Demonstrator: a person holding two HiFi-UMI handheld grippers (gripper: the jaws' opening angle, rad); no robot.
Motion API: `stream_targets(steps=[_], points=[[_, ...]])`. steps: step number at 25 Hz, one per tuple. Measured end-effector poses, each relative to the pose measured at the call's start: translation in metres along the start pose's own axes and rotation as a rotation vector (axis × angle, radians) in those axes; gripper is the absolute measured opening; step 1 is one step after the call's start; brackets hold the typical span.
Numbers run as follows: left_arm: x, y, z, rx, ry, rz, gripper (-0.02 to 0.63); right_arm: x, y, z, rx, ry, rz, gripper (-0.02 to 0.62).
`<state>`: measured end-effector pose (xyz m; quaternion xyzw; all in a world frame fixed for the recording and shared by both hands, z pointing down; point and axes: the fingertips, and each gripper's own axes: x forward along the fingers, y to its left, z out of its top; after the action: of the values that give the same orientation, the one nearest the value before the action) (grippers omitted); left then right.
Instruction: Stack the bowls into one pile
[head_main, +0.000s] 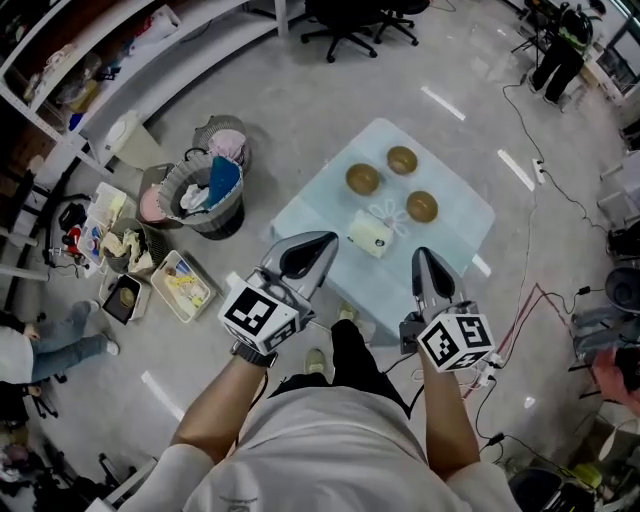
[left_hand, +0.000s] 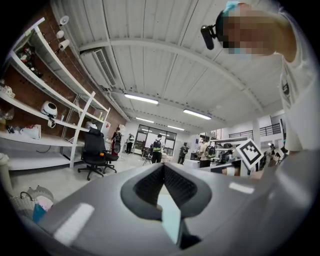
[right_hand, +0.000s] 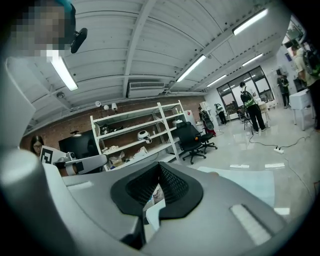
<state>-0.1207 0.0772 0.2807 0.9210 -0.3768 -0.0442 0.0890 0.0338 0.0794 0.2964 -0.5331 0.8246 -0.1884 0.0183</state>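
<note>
Both tongs closed tip to tip, clamped on nothing: left tongs (head_main: 322, 243) held over the near left corner of the surface (head_main: 460, 215), right tongs (head_main: 422, 258) over its near edge, well apart from each other. Same reading from the gripper views, with dark ribbed pads meeting at the tips on left (left_hand: 163, 167) and right (right_hand: 159, 167), and only a pale sliver of surface seen through each gap.

Three brown bowls, unstacked, upright on the pale surface, set in a triangle and apart from one another: left bowl (head_main: 362, 179), far bowl (head_main: 402, 159), right bowl (head_main: 422, 206). Small white box (head_main: 370, 234) nearer the tongs, between them and the bowls.

Wicker basket (head_main: 205, 190) of cloths on the floor, left of the surface.
</note>
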Motion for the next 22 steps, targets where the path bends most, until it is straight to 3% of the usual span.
stream_targets(steps=[14, 22], points=[[0.142, 0.055, -0.048, 0.009, 0.097, 0.008, 0.006, 0.097, -0.146, -0.034, 0.064, 0.156, -0.054, 0.012], [0.199, 0.076, -0.109, -0.040, 0.145, -0.006, 0.006, 0.129, -0.218, -0.092, 0.109, 0.251, -0.178, 0.015]])
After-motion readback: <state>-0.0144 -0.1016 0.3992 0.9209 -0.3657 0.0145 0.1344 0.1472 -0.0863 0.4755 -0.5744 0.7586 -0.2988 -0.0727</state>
